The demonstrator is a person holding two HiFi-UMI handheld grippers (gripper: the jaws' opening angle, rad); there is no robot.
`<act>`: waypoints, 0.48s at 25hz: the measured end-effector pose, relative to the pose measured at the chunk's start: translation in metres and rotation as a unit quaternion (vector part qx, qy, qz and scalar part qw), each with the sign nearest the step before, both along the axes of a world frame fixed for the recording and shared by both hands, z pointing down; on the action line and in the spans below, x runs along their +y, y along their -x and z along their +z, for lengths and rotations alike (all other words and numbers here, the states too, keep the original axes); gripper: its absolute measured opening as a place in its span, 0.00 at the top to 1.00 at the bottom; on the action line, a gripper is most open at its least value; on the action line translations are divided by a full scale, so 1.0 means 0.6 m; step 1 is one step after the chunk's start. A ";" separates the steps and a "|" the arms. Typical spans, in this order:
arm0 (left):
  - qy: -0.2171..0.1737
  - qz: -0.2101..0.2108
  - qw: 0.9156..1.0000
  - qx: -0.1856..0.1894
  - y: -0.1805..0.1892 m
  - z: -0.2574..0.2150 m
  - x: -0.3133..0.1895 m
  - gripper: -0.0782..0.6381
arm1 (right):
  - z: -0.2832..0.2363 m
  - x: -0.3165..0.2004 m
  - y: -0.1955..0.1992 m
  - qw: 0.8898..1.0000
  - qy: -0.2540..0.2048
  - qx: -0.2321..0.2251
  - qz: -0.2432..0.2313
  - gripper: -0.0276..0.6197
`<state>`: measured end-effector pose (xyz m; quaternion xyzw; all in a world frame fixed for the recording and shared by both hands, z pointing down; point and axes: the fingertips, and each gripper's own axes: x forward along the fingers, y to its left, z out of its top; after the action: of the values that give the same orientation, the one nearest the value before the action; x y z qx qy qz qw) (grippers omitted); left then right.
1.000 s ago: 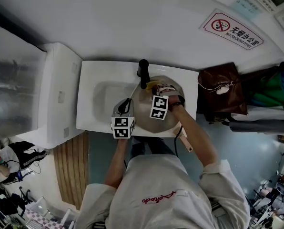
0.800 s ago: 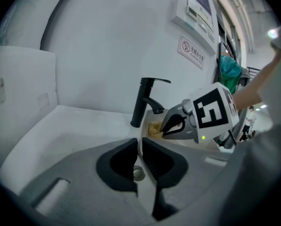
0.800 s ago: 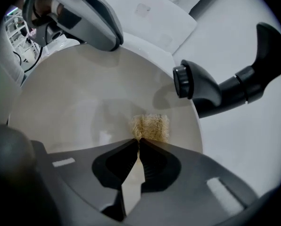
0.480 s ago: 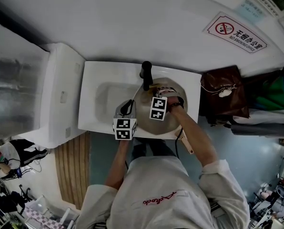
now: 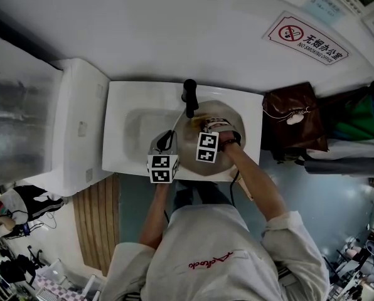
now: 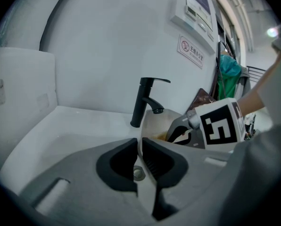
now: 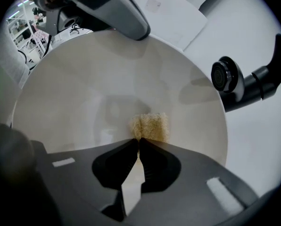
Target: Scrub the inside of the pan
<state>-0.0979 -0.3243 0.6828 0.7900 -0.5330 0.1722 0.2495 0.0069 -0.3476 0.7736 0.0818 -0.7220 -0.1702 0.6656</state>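
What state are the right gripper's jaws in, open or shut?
Shut on the sponge: the right gripper pinches it at its tips, pressed inside the pan.

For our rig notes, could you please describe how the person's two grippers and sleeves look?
Both the left gripper and right gripper have grey moulded bodies with black ribbed pads. Each carries a white cube with black square markers. The person wears a light short-sleeved shirt with red script.
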 end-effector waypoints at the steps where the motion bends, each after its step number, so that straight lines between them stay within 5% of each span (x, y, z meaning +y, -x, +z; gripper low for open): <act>1: -0.001 0.000 1.000 0.000 0.000 0.000 0.000 0.85 | 0.001 0.007 -0.002 1.000 0.001 0.001 0.000 0.92; 12: -0.002 0.000 1.000 0.001 0.000 0.000 0.002 0.85 | 0.017 0.089 -0.020 1.000 0.023 0.005 -0.001 0.92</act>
<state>-0.0981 -0.3233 0.6827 0.7905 -0.5334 0.1705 0.2480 0.0189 -0.2941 0.7840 0.0649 -0.7225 -0.1542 0.6708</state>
